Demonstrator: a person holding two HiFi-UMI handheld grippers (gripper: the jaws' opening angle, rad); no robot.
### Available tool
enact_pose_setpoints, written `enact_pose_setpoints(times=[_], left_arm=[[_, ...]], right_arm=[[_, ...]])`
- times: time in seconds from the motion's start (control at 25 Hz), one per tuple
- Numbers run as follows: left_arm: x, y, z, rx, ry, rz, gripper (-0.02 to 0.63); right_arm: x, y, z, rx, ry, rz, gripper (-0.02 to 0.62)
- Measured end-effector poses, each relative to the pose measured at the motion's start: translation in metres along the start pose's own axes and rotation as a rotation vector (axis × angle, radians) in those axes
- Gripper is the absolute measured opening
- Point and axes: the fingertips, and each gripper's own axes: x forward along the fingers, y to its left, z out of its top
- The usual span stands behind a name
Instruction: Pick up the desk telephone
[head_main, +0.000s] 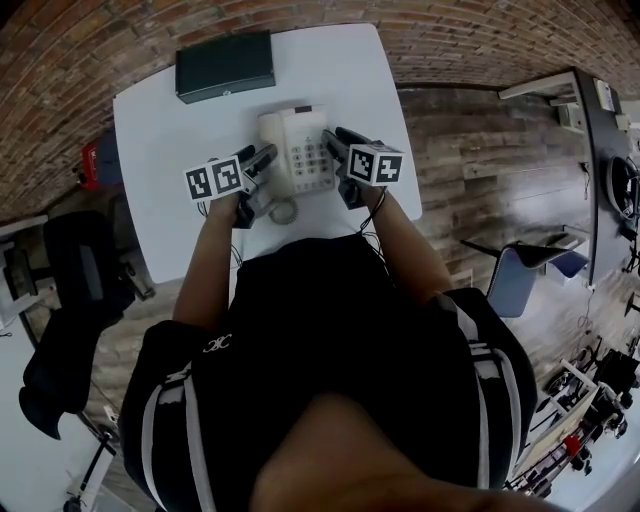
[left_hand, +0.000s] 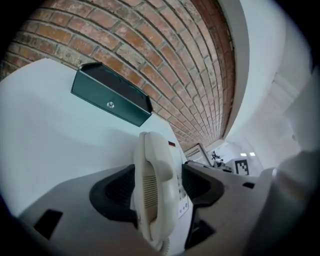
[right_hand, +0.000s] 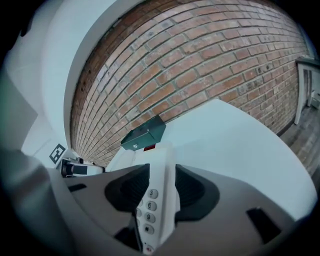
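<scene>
Cream plastic phone (head_main: 297, 148) flat on table (head_main: 160, 130), long axis toward brick wall (left_hand: 165, 55), rounded handset (left_hand: 152, 190) on left — left claw (head_main: 268, 158) apart astride handset, right claw (head_main: 335, 140) apart astride keypad (right_hand: 149, 205) edge.

glossy plastic desk telephone (head_main: 300, 150), smooth matt white table (head_main: 160, 130)

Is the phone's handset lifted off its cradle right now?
No, the head view shows the handset resting along the left side of the desk telephone on the white table.
</scene>
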Motion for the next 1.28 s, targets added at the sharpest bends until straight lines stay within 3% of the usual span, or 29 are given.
enact_pose_setpoints(times=[0.52,0.72,0.92,1.28], left_arm=[[0.025,0.006,-0.015,-0.104,0.055,-0.115,0.29],[0.023,0.007,-0.012,-0.12,0.073,-0.126,0.273],[0.02,0.002,-0.014,-0.092,0.075,-0.092,0.268],[0.005,-0.037,-0.006,-0.005,0.024,-0.124,0.268]], right_arm=[[0.024,-0.003,-0.016,0.075,0.077,0.079,0.145],[0.025,-0.002,-0.016,0.07,0.098,0.059,0.139],[0.019,0.0,-0.016,0.068,0.096,0.019,0.137],[-0.014,0.016,0.016,-0.041,0.009,0.007,0.138]])
